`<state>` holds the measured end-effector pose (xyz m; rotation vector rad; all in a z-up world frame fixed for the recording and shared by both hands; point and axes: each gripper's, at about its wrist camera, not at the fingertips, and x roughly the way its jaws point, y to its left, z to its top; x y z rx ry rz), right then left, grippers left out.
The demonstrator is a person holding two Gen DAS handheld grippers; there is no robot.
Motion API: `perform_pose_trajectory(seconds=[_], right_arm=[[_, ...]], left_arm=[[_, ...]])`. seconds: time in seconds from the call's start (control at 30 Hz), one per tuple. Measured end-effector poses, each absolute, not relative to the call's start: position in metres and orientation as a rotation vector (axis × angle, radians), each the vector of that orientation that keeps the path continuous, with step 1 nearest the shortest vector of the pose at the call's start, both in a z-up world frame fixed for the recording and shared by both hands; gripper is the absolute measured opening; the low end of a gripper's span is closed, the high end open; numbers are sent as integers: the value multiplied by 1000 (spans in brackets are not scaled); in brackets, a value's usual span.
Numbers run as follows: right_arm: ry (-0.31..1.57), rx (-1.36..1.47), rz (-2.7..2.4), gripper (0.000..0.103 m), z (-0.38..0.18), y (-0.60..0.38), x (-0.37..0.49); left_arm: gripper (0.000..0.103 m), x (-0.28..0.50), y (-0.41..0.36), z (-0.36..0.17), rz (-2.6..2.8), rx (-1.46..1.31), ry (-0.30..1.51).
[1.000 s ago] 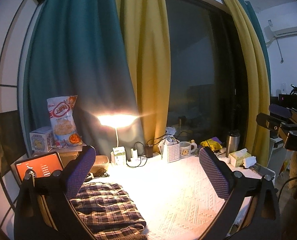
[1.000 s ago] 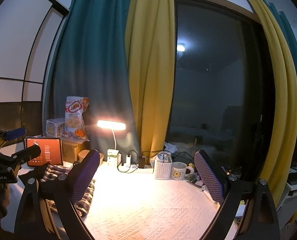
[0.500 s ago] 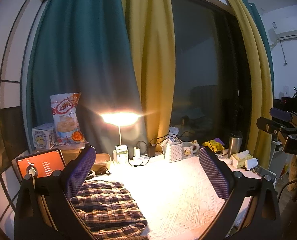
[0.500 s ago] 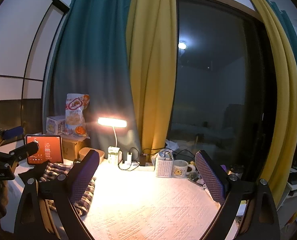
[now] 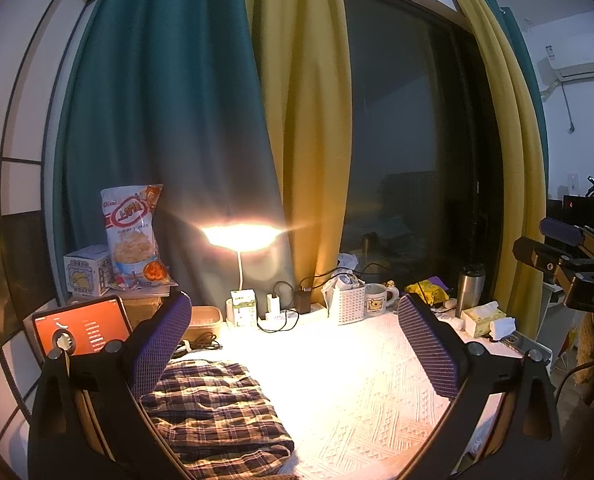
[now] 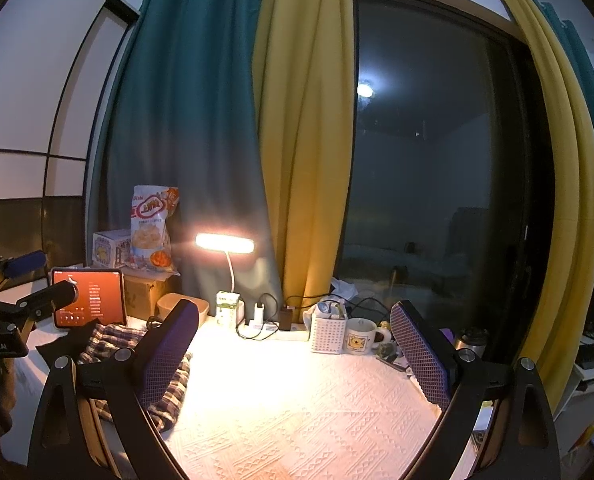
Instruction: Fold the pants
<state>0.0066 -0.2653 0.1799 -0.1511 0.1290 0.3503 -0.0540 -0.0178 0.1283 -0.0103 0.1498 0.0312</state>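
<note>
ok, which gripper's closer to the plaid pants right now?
Left. The left gripper hangs open right above the plaid pants, which lie under its left finger. The right gripper, also open, sits off over bare tablecloth.

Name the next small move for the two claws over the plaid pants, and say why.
Probably none beyond setting both down: the plaid pants already lie in a folded bundle on the white tablecloth, and the left claw and right claw hang open, holding nothing.

Folded plaid pants [image 5: 217,408] are laid on white textured tablecloth [image 5: 361,384], left; orange-screen tablet [image 5: 81,329] is propped behind.
</note>
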Motion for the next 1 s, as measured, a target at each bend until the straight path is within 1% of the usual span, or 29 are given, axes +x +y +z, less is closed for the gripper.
perform_pose_trajectory(seconds=[1.0], right_arm=[[131,-151,350,98,175,-270,7]], left_arm=[[102,-54,-22,129,31,-12,153]])
